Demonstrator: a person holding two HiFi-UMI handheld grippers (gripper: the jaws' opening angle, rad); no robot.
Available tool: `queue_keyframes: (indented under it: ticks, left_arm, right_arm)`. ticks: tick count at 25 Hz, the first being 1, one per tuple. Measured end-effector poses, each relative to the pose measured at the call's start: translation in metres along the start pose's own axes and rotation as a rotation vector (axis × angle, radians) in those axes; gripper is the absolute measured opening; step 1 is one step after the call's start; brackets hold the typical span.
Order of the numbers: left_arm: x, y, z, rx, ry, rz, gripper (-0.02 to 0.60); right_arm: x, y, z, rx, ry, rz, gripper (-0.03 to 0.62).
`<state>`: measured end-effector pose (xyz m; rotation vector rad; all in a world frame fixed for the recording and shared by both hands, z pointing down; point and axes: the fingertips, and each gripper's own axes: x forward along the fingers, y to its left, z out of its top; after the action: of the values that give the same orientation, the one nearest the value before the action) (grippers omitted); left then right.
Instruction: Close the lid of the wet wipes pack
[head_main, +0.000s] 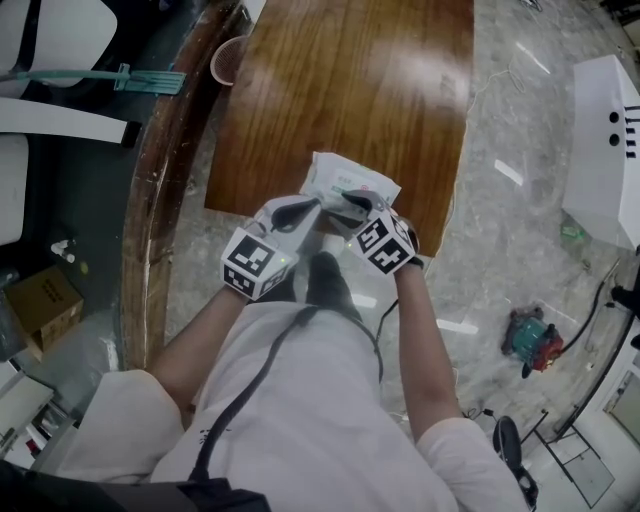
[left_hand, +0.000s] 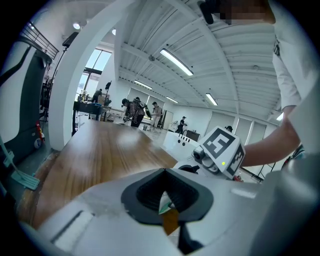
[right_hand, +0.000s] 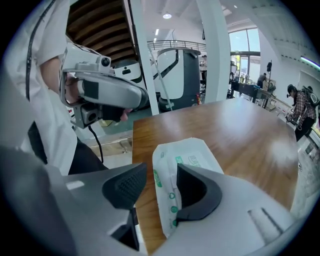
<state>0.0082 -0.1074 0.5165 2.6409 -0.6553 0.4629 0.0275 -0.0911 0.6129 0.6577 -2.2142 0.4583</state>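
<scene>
**Left gripper**: jaws clenched, pads met. A white-and-green sliver of the wet wipes pack was caught at their seam. This was judged to be a pinch on the pack's near left corner, there to anchor the soft pack against sliding while the other tool worked.

**Right gripper**: jaws released and spread, with nothing pressed between the pads. One jaw hung over the pack's top face and the other over bare wood just beside the pack, so the pack's edge ran between them. The downward tilt suited pressing or nipping the lid, judged to be the step in hand. The lid itself lay beneath that jaw, and whether it stood open or shut could not be told.

**Pack:** it lay flat at the near edge of the wooden table, close in front of the person. Both grippers reached it there, their tips converging on it from either side.

**Beyond:** a clear cup sat by the table's far left edge, well apart from the work.
</scene>
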Motion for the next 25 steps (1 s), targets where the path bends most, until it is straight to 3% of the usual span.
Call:
queue_keyframes:
  ticks: [8,13,18,25]
  left_arm:
    - [0.002,-0.002,0.003,0.0,0.002,-0.022,0.003]
    - [-0.001,-0.002,0.013,0.017,-0.005,-0.035,0.002]
    - [-0.004,-0.006,0.033,0.045,-0.029,-0.045,0.002]
    - [-0.01,-0.013,0.062,0.091,-0.07,-0.058,0.002]
  right_arm:
    - [0.004,0.001,-0.002,0.015,0.013,-0.035,0.188]
    - [-0.012,-0.005,0.011,0.09,-0.081,-0.078,0.169]
    - [-0.042,-0.014,0.035,0.179,-0.24,-0.165,0.025]
    - [-0.083,-0.015,0.067,0.247,-0.41,-0.259,0.012]
